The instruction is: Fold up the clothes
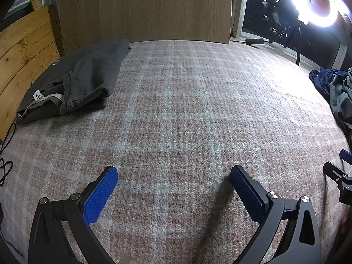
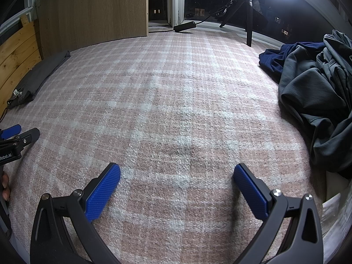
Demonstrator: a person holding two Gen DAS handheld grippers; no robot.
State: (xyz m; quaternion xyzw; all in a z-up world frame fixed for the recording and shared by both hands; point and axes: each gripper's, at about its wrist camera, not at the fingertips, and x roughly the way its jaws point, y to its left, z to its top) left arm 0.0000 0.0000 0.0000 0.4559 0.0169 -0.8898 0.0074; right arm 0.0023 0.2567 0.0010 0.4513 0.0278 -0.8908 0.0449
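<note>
A folded dark grey garment (image 1: 74,81) lies at the far left of the pink plaid blanket (image 1: 187,110), against the wooden boards; it shows small at the left in the right wrist view as the folded garment (image 2: 37,79). A loose heap of grey and navy clothes (image 2: 314,92) lies at the right edge, also seen as the heap (image 1: 336,90). My left gripper (image 1: 173,173) hovers open over bare blanket, nothing between its blue pads. My right gripper (image 2: 177,171) is open too, over bare blanket, left of the heap.
A pale wood panel (image 1: 145,8) stands at the far edge. Pine boards (image 1: 24,44) line the left side. A ring light (image 1: 319,4) on a tripod (image 2: 247,15) glares at the far right before a dark window. Cables (image 1: 5,167) trail at the left.
</note>
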